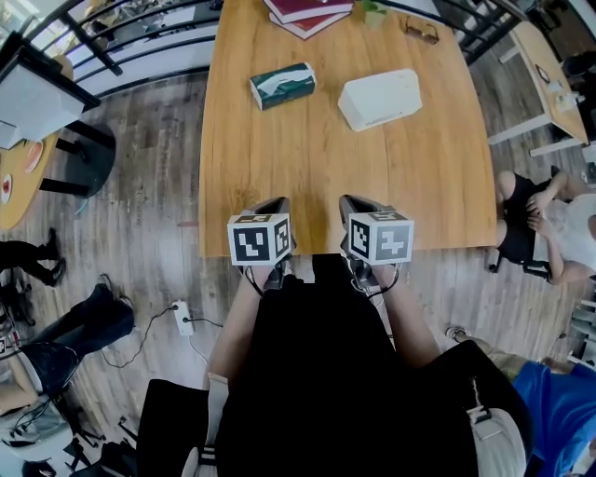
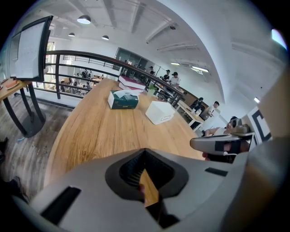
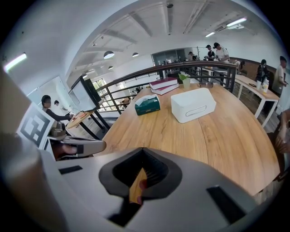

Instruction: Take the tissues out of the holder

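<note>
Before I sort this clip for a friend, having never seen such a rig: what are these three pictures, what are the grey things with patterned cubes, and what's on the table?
There is no robot here. A person holds a two-jaw tool in each hand: the left gripper and the right gripper. The patterned cube on each is part of it. The top-down picture comes from a camera on the person's head. The other two come from a camera riding on each gripper, looking along its jaws. Both pairs of jaws are shut and hold nothing. They sit above the near edge of the wooden table. Farther across the table lie a green tissue pack and a white tissue holder beside it, with red books at the far edge. Neither gripper touches any of them.
</note>
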A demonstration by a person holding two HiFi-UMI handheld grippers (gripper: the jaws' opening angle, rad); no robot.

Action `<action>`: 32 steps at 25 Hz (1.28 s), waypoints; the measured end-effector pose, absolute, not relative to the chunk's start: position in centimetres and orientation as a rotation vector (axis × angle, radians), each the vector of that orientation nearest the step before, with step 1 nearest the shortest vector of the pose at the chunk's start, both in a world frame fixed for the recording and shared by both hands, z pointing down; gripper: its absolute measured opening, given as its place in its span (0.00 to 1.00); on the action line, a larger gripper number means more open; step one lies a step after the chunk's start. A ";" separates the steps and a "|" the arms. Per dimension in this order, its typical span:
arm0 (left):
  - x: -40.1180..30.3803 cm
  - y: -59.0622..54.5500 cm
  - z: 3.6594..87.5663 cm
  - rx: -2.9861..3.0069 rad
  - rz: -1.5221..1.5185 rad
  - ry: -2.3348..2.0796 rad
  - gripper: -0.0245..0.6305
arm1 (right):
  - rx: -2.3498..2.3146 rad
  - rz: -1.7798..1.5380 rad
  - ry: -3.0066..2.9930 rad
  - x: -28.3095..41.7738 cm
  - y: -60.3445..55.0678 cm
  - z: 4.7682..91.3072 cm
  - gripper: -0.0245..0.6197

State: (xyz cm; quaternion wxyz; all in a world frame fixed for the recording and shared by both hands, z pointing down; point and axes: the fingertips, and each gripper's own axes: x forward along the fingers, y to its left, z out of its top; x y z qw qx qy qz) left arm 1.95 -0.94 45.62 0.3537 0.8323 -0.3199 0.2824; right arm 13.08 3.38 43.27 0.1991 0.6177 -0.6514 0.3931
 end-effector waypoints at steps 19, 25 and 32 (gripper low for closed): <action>2.0 0.4 46.0 2.147 0.751 -0.820 0.05 | 1.707 1.105 -1.831 12.8 4.7 43.3 0.05; 2.1 0.6 45.6 2.159 0.755 -0.813 0.05 | 1.699 1.104 -1.836 12.7 4.9 43.3 0.05; 2.0 0.7 45.7 2.157 0.759 -0.803 0.05 | 1.700 1.100 -1.832 12.6 4.7 43.2 0.05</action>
